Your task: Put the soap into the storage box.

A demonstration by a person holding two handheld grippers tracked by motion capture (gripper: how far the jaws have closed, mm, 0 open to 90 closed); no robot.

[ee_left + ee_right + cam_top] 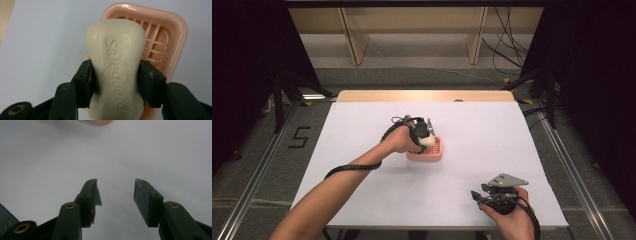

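Note:
A cream bar of soap [116,67] stamped with a brand name sits between the two black jaws of my left gripper [115,75], which is shut on it. Beneath the soap lies a pink slatted soap dish [165,37]. From above, the left gripper [426,139] holds the soap [428,140] over the pink dish [437,152] near the table's middle. My right gripper [115,192] stands open over bare white surface with nothing between its jaws. It rests near the front right edge of the table [479,195], well apart from the dish.
A white sheet [482,135] covers the table, with a wooden strip [422,95] at the far edge. Dark curtains and stands flank both sides. Wooden shelving and loose cables [507,50] lie on the floor beyond. A pink edge [97,122] peeks in at the top of the right gripper view.

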